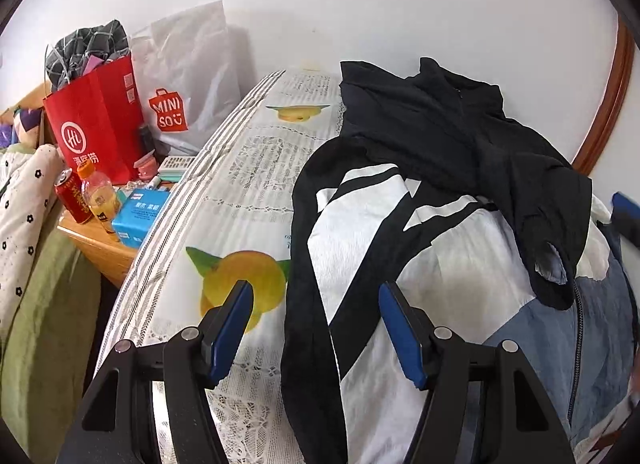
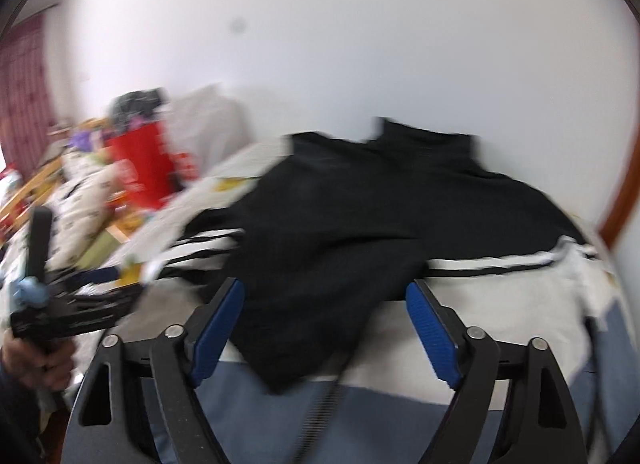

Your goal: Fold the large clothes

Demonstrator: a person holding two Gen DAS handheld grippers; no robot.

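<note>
On bed — jacket (image 2: pixel 400 199) ahead of right gripper (image 2: pixel 325 296) | jaws wide (nothing gripped)

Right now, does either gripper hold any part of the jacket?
No. The left gripper and right gripper are both open above the jacket, holding nothing.

"MINISO" on white plastic bag (image 1: pixel 188 75), "HL" logo on red paper bag (image 1: pixel 100 119)
</note>
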